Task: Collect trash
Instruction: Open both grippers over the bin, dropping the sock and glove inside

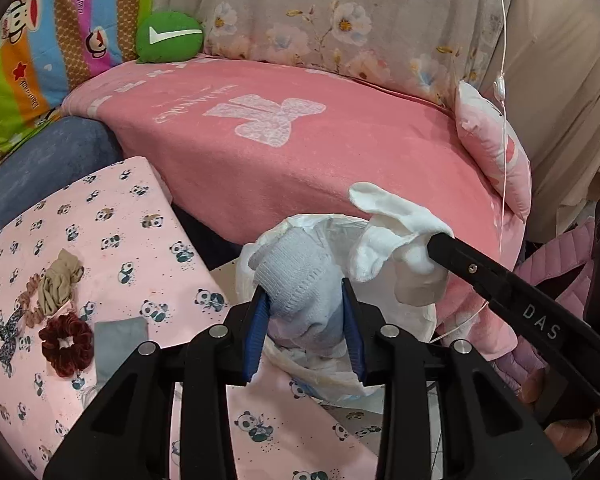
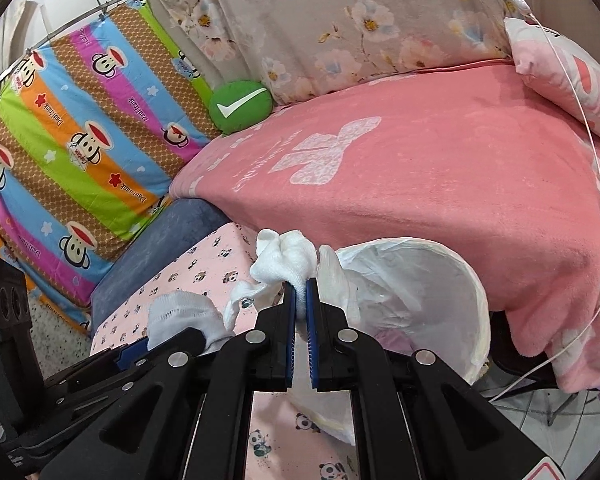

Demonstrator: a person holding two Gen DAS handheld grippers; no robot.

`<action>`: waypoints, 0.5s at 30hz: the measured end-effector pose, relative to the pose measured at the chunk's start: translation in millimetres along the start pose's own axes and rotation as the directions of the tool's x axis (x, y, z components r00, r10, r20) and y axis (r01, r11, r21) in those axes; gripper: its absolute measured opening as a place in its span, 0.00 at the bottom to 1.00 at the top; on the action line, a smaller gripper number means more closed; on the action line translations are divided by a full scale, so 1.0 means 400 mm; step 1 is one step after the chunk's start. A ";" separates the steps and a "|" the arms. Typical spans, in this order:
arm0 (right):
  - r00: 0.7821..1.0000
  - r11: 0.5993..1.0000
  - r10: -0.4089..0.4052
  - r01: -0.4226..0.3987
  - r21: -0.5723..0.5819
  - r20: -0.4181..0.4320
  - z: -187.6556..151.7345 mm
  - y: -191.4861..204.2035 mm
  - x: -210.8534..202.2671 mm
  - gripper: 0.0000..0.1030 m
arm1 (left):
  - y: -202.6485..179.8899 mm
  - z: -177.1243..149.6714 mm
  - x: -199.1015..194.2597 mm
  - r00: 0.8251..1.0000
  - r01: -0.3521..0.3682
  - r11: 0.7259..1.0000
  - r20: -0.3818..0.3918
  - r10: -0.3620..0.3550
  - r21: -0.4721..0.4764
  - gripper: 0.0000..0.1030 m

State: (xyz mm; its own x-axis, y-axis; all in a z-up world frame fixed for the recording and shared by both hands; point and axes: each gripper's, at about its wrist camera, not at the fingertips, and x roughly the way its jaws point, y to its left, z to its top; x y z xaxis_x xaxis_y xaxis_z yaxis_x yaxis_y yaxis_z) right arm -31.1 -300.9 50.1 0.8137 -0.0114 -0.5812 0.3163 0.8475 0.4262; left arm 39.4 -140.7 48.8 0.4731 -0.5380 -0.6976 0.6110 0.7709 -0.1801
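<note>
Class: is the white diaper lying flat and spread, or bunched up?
Bunched up. The white diaper curls into a cupped shell, its edge pinched in the right tool.

"DAS" on right gripper [image 1: 432, 246] arm, "Paul Frank" (mirrored) on striped quilt [image 2: 72, 152]

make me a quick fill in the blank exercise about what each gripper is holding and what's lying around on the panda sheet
1. The left gripper is shut on a pale ____ knitted sock.
2. The right gripper pinches a crumpled ____ cloth.
3. The dark red velvet scrunchie lies on the pink sheet printed with ____.
4. The round green cushion bears a white ____ mark.

Missing words: grey; white; pandas; check
</note>
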 end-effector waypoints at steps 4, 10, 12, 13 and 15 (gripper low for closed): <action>1.000 1.000 -0.020 0.020 0.019 -0.001 0.006 -0.043 -0.001 0.08 | -0.037 0.004 0.028 1.000 0.009 1.000 -0.017 -0.009 0.024 0.34; 0.999 0.998 -0.042 0.041 0.039 0.013 0.008 -0.072 -0.004 0.19 | -0.058 0.013 0.041 0.999 -0.034 0.999 -0.010 0.034 0.015 0.77; 0.999 0.998 -0.045 0.044 0.049 0.024 0.006 -0.076 -0.007 0.30 | -0.058 0.014 0.035 0.998 -0.056 0.998 0.010 0.056 0.012 0.82; 0.999 0.998 -0.047 0.046 0.050 0.026 0.006 -0.076 -0.007 0.34 | -0.054 0.014 0.034 0.998 -0.056 0.998 0.011 0.056 0.010 0.82; 0.999 0.998 -0.045 0.044 0.044 0.024 0.004 -0.073 -0.005 0.35 | -0.044 0.014 0.033 0.998 -0.060 0.998 0.006 0.060 -0.004 0.82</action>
State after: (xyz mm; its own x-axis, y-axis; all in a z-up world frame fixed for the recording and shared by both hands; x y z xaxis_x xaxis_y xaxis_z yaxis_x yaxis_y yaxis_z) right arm -41.1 -326.7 39.8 0.8100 -0.0621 -0.5831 0.3730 0.8219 0.4306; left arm 38.4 -163.2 46.7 0.5126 -0.4930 -0.7030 0.5790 0.8030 -0.1410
